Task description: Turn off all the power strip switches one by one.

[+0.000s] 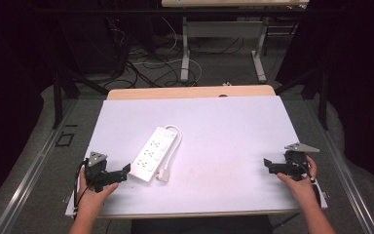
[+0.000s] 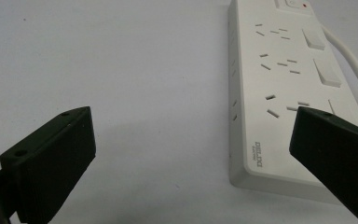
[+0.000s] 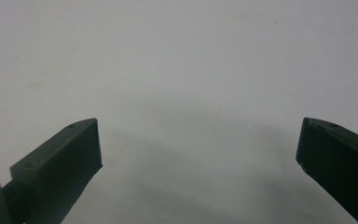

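Observation:
A white power strip (image 1: 152, 153) lies slantwise on the white table top (image 1: 224, 131), its white cord (image 1: 174, 132) looped along its right side and its plug (image 1: 163, 175) by the near end. My left gripper (image 1: 121, 173) rests at the near left, just left of the strip's near end, jaws wide open and holding nothing. In the left gripper view the power strip (image 2: 279, 93) runs up the right side, its near end behind the right jaw, and the left gripper (image 2: 191, 140) has bare table between its jaws. My right gripper (image 1: 268, 165) sits open at the near right; the right gripper (image 3: 198, 144) faces bare table.
The table's near edge (image 1: 199, 213) runs just behind both hands. Beyond the far edge stand another table's legs (image 1: 185, 53) and tangled cables (image 1: 146, 63) on the floor. Dark frame rails (image 1: 58, 97) flank both sides.

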Motion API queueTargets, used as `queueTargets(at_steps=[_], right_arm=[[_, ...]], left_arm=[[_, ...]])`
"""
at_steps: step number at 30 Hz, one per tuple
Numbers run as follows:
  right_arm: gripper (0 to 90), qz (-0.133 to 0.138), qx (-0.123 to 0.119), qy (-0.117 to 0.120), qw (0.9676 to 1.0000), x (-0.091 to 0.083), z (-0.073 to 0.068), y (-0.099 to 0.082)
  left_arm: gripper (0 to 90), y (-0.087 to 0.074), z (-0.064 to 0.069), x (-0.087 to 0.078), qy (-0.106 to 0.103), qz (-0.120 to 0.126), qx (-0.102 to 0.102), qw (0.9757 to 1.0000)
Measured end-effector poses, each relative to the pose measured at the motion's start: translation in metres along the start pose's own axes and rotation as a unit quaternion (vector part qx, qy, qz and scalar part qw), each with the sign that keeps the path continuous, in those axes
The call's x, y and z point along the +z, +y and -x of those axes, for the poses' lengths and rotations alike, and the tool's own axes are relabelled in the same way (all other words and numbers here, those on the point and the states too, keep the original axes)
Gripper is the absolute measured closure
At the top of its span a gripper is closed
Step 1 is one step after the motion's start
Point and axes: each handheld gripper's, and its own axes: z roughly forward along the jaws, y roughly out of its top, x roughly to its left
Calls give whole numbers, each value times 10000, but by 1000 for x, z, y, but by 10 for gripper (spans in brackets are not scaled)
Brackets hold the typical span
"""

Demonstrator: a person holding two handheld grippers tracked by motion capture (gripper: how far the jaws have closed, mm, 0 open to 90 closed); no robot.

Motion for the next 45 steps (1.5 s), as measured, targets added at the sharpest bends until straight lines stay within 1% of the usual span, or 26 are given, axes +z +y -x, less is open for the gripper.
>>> queueTargets(at_steps=[1,2,3,4,6,8,9,12,14,17,20,22,23,24,26,27,28,34,35,36,37,38,39,42,43,45], right_arm=[[0,28,45,40,10000,-2,-3,0],[0,60,81,42,9999,-5,-7,0],[0,84,113,101,9998,-7,-10,0],[0,122,68,145,9998,-9,-12,0],[0,153,-5,181,9997,-12,-17,0],[0,181,11,271,9995,-13,-21,0],[0,170,31,268,9995,-14,-23,0],[0,200,-42,277,9994,-16,-28,0],[0,235,-132,279,9992,-17,-30,0],[6,321,-127,279,9990,-19,-32,0],[6,348,-123,279,9989,-20,-33,0],[6,348,-104,295,9989,-20,-33,1],[6,346,-82,290,9989,-20,-34,1],[6,410,-86,244,9988,-19,-35,1],[6,367,-115,281,9989,-20,-35,2],[6,421,-96,252,9987,-20,-35,2],[6,392,-130,304,9987,-20,-35,2],[6,351,-156,314,9988,-18,-35,1],[6,352,-151,290,9988,-18,-35,1],[6,229,-169,299,9991,-20,-35,1],[6,303,-150,292,9990,-19,-35,1],[6,373,-137,286,9988,-18,-35,1],[6,355,-140,321,9988,-18,-35,1],[6,337,-130,319,9988,-18,-35,1],[6,328,-96,307,9989,-18,-35,0],[6,331,-113,302,9989,-17,-35,0]], left_arm=[[2,-1,1,1,29,54,13,10000],[2,0,1,0,35,-5,62,10000],[2,0,2,0,34,-18,57,10000],[2,0,2,-1,46,15,99,9999],[3,2,4,-3,37,38,64,10000],[5,5,5,-6,27,84,58,9999],[6,6,7,-7,14,134,50,9999],[8,10,10,-10,-49,162,54,9998],[10,13,12,-12,-51,194,100,9997],[25,19,16,-15,-99,231,127,9996],[30,26,21,-17,-172,197,183,9995],[46,31,26,-17,-156,209,256,9993],[55,33,27,-17,-194,202,252,9993],[59,36,29,-17,-229,228,233,9992],[64,41,33,-16,-278,266,216,9990],[67,44,34,-16,-275,281,236,9989],[70,47,36,-15,-284,294,218,9989],[94,63,48,-11,-318,317,356,9984],[100,65,49,-11,-303,334,411,9981],[106,67,50,-10,-313,334,411,9981],[113,69,51,-9,-324,349,413,9980],[125,71,53,-8,-336,368,367,9981],[137,73,53,-8,-336,363,375,9981],[149,79,55,-5,-367,319,412,9980],[157,80,56,-3,-377,352,421,9978],[162,83,57,-1,-385,337,493,9975]])
